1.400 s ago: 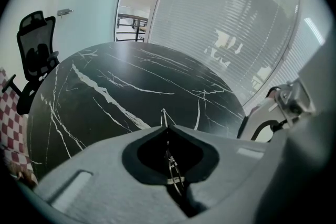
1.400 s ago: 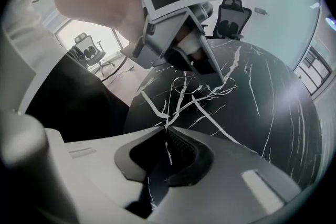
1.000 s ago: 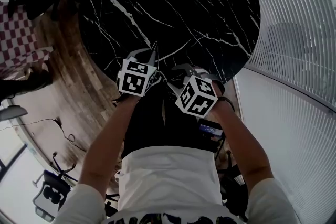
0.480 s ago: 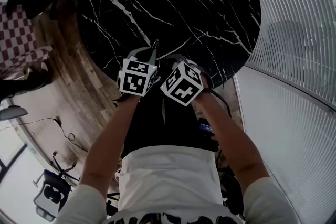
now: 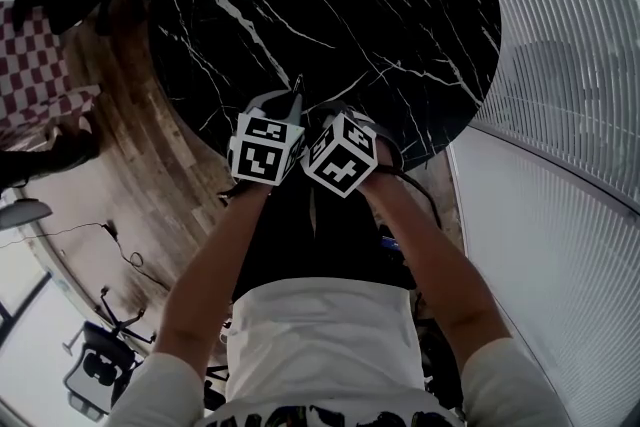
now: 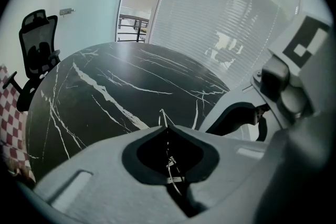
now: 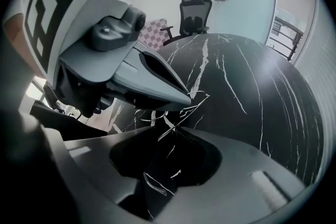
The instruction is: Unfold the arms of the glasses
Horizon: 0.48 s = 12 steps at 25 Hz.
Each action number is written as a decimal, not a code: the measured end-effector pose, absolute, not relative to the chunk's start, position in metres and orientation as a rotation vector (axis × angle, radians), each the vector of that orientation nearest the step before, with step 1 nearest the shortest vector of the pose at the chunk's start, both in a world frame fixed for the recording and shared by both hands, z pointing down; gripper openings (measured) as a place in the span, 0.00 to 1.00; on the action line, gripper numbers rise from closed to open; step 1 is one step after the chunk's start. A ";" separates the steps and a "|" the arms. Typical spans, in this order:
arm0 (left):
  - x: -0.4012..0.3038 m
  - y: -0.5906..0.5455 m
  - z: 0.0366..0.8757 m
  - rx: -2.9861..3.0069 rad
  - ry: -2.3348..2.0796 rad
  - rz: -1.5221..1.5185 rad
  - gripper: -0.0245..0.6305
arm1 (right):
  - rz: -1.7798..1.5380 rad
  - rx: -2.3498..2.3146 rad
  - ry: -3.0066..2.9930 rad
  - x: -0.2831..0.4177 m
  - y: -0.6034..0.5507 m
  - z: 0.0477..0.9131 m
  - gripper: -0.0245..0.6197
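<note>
Hovering both claws over the near rim of the black marbled surface [image 5: 380, 5], we have the left claw [image 6: 167, 128] pinched together on the thin wire glasses [image 6: 169, 164], which hang just above the stone. Our right claw [image 7: 176, 134] sits close beside it, its jaws apart and just now narrowing. A fine wire of the glasses seems to run between them, though we cannot make out whether they touch it.
</note>
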State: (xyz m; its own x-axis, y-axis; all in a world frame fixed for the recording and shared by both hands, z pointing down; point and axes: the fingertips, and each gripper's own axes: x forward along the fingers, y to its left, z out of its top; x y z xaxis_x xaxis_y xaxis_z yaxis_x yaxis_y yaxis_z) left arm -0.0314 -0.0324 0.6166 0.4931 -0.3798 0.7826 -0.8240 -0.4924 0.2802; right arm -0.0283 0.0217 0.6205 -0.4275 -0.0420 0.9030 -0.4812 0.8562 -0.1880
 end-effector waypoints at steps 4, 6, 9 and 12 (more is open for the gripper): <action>-0.033 -0.033 0.615 2.085 -0.984 0.870 0.05 | 0.499 0.385 -1.955 -0.026 0.022 0.618 0.18; -0.034 -0.034 0.615 2.083 -0.989 0.873 0.05 | 0.485 0.387 -1.950 -0.022 0.021 0.617 0.17; -0.035 -0.035 0.615 2.083 -0.985 0.884 0.05 | 0.465 0.387 -1.940 -0.016 0.018 0.617 0.15; -0.035 -0.035 0.614 2.085 -0.976 0.878 0.05 | 0.442 0.387 -1.928 -0.011 0.016 0.617 0.14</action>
State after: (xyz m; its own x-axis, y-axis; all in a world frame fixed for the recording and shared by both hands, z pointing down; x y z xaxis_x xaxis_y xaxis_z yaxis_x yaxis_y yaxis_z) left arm -0.0346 -0.0352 0.6137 0.4946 -0.3731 0.7849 -0.8200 -0.4997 0.2792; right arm -0.0113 0.0165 0.6175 -0.3777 -0.0647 0.9237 -0.4606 0.8785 -0.1268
